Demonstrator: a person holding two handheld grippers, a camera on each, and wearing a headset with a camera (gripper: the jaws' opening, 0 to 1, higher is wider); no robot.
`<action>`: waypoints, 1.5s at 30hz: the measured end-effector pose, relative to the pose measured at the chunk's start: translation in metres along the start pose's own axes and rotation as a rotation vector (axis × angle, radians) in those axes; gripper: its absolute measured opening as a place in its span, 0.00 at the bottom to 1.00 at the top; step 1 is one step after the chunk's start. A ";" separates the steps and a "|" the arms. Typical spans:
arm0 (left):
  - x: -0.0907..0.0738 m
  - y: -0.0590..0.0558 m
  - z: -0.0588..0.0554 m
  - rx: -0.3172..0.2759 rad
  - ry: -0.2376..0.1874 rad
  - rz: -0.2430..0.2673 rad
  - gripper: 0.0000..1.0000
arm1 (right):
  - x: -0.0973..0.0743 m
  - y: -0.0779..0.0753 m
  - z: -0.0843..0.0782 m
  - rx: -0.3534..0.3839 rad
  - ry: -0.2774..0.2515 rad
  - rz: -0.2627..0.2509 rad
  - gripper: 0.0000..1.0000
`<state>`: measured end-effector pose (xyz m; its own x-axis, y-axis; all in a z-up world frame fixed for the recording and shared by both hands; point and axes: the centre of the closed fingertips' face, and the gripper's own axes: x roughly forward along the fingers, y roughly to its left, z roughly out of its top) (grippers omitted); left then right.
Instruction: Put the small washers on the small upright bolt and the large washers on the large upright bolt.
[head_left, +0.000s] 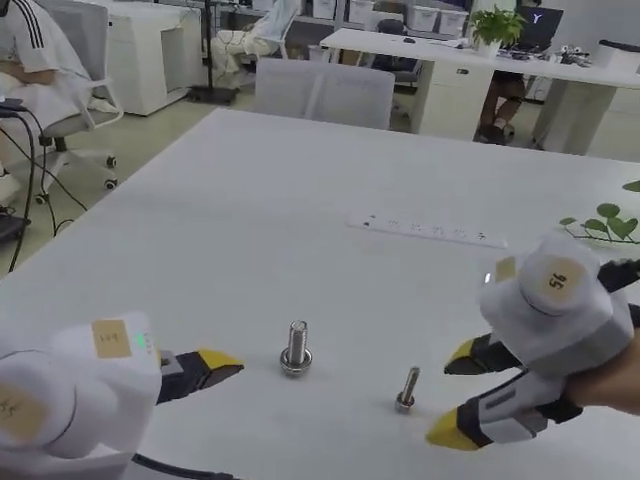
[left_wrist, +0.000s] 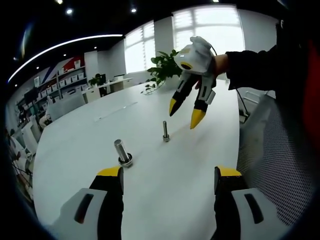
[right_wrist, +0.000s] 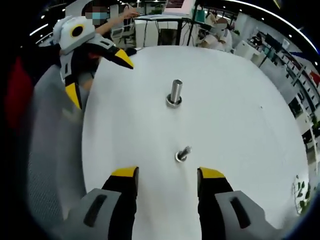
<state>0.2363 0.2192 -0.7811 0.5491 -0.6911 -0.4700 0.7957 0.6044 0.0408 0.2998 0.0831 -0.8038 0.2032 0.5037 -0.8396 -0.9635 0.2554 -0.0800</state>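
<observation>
Gripping the left tongs (left_wrist: 169, 172) low at the near left, yellow-tipped jaws spread wide and aimed forward across the tabletop (head_left: 300, 200). Holding the right tongs (head_left: 452, 393) up off the tabletop on the opposite side — jaws parted too, tips angled down and inward toward the left pair. From the left gripper view: right hand (left_wrist: 219, 64) wrapped around the white body, dark sleeve (left_wrist: 250, 65) running back from the wrist. Well apart, both pairs clasping nothing.
</observation>
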 end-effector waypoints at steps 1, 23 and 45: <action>0.000 0.000 0.001 -0.001 -0.002 -0.002 0.74 | -0.002 0.002 0.001 0.003 -0.012 -0.003 0.50; -0.010 -0.016 0.000 -0.089 -0.017 -0.057 0.79 | -0.019 0.052 -0.007 0.120 -0.247 -0.010 0.69; -0.013 -0.032 -0.013 -0.169 -0.006 -0.090 0.97 | -0.014 0.078 -0.007 0.195 -0.341 0.011 1.00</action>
<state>0.2002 0.2145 -0.7878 0.4792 -0.7477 -0.4596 0.7879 0.5972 -0.1501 0.2209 0.0906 -0.8022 0.2703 0.7441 -0.6109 -0.9216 0.3835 0.0593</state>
